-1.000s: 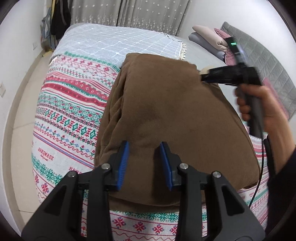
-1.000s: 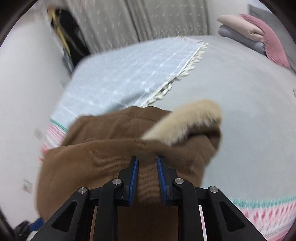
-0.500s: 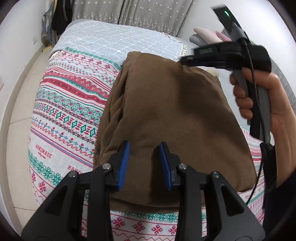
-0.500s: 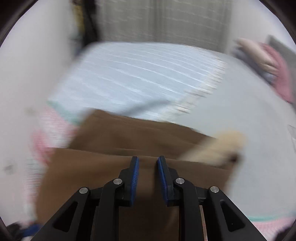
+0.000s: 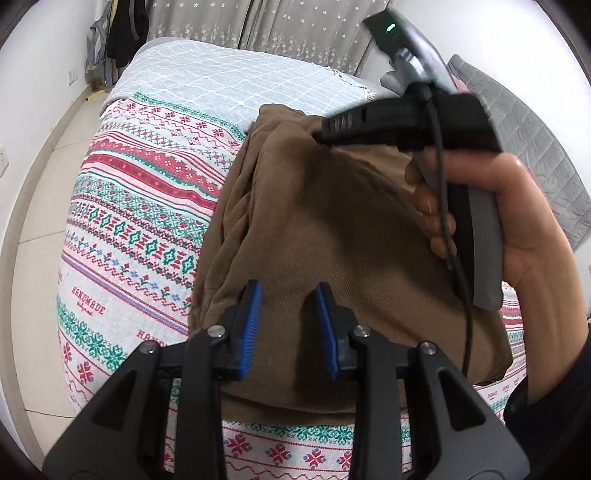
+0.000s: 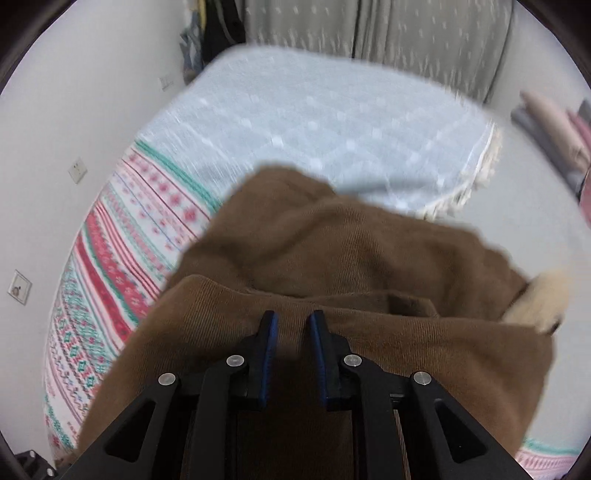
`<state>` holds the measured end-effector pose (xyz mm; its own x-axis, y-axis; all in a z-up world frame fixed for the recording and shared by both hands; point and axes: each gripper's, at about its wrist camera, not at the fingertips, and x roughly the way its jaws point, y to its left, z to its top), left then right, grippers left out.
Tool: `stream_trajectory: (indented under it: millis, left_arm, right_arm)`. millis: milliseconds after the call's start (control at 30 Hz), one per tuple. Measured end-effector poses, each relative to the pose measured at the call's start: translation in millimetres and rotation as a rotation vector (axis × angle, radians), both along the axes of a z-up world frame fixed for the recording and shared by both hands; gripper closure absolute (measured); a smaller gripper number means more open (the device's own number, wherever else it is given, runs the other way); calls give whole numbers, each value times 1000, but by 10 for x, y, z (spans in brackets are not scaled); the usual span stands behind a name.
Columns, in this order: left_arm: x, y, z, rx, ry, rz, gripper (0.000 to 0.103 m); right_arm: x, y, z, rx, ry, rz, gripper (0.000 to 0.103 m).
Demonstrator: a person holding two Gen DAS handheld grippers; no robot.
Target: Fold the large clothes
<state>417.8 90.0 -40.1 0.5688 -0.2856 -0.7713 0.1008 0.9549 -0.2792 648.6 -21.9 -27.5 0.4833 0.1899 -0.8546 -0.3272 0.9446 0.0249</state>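
A brown corduroy garment point(image 5: 332, 229) lies folded on the bed, and a cream fleece lining point(image 6: 539, 299) shows at its right corner. My left gripper point(image 5: 286, 291) stands over the garment's near edge. Its blue pads are apart, and flat cloth shows between them with no pinch in it. My right gripper point(image 6: 291, 317) has a folded edge of the same garment point(image 6: 369, 258) between its pads, and its jaws are closing on it. In the left wrist view a hand point(image 5: 517, 221) holds the right gripper point(image 5: 325, 131) above the far part of the garment, with cloth drawn up at its tips.
The bed has a red and green patterned cover point(image 5: 140, 206) and a pale blue checked blanket point(image 5: 236, 85) beyond it. Pillows point(image 6: 546, 114) and a grey quilted headboard point(image 5: 535, 147) are at the right. Curtains point(image 5: 277, 33) hang behind, and tiled floor point(image 5: 29, 236) runs along the left.
The right gripper has swept leftward over the garment with the fold in its pads, coming nearer the left camera. The fleece corner has slid to the right. The left gripper has stayed put.
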Motion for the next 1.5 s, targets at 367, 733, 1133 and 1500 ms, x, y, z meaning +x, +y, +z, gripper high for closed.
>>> stream_trajectory:
  millis: [367, 733, 1133, 1500]
  left_arm:
    - [0, -5, -13, 4, 1, 2, 71]
    - [-6, 11, -9, -16, 8, 4, 71]
    - [-71, -14, -13, -9, 12, -13, 73]
    - [-47, -49, -37, -4, 23, -5, 79]
  right_arm:
    - [99, -58, -218, 7, 62, -87, 83]
    - [-1070, -791, 209, 26, -2, -111, 76]
    - [-1567, -981, -73, 55, 50, -105, 76]
    - [-2230, -1105, -104, 69, -13, -147, 78]
